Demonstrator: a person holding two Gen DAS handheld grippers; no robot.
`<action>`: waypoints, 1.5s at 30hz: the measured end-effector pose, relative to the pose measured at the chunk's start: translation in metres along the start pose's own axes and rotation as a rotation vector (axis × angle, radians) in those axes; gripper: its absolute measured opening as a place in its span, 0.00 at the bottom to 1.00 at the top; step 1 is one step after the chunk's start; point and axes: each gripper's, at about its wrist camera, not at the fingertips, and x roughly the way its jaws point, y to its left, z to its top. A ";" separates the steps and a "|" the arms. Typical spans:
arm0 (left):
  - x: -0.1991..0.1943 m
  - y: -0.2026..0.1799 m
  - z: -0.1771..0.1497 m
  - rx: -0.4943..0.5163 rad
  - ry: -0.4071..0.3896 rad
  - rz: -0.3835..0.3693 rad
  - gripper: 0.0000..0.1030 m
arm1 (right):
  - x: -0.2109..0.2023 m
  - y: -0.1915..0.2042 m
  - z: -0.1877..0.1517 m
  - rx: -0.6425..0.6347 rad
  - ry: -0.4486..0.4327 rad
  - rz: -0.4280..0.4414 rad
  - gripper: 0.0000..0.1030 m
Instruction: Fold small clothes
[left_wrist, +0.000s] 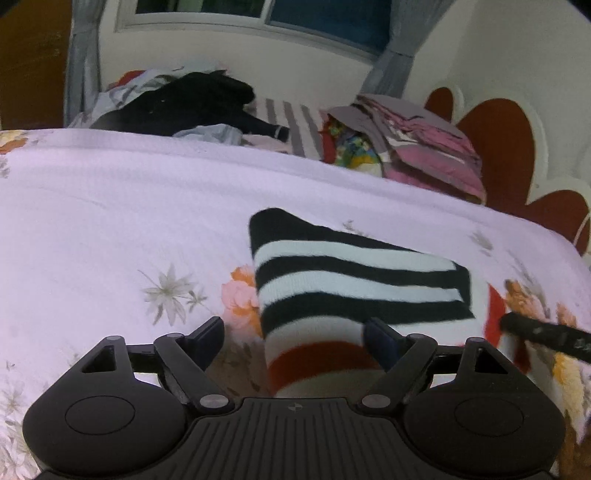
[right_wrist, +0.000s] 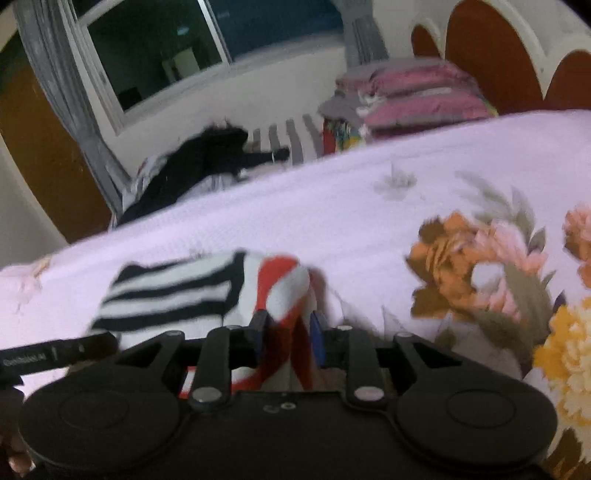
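Note:
A small knitted garment (left_wrist: 351, 273) with black-and-white stripes and a red-and-white end lies on the lilac floral bedsheet (left_wrist: 110, 221). My left gripper (left_wrist: 295, 332) stands open over its near red-and-white end, the right finger above the cloth and the left finger over bare sheet. In the right wrist view the garment (right_wrist: 177, 291) stretches to the left, and its red-and-white end bunches up between the narrow fingers of my right gripper (right_wrist: 288, 330), which is shut on it. A black part of the other tool shows at each view's edge.
At the far side of the bed lie a heap of dark clothes (left_wrist: 192, 99) and a stack of folded pink and grey cloth (left_wrist: 424, 147). A red-and-white headboard (left_wrist: 495, 147) stands at the right, a window and curtains behind.

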 end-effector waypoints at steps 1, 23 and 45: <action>0.005 0.001 0.000 -0.005 0.014 -0.001 0.80 | 0.002 0.004 0.002 -0.006 0.005 0.010 0.24; -0.042 -0.010 -0.036 0.029 0.038 -0.040 0.80 | -0.035 0.037 -0.030 -0.180 0.050 0.024 0.27; -0.083 -0.013 -0.072 0.032 0.055 -0.028 0.80 | -0.085 0.033 -0.073 -0.213 0.066 0.022 0.30</action>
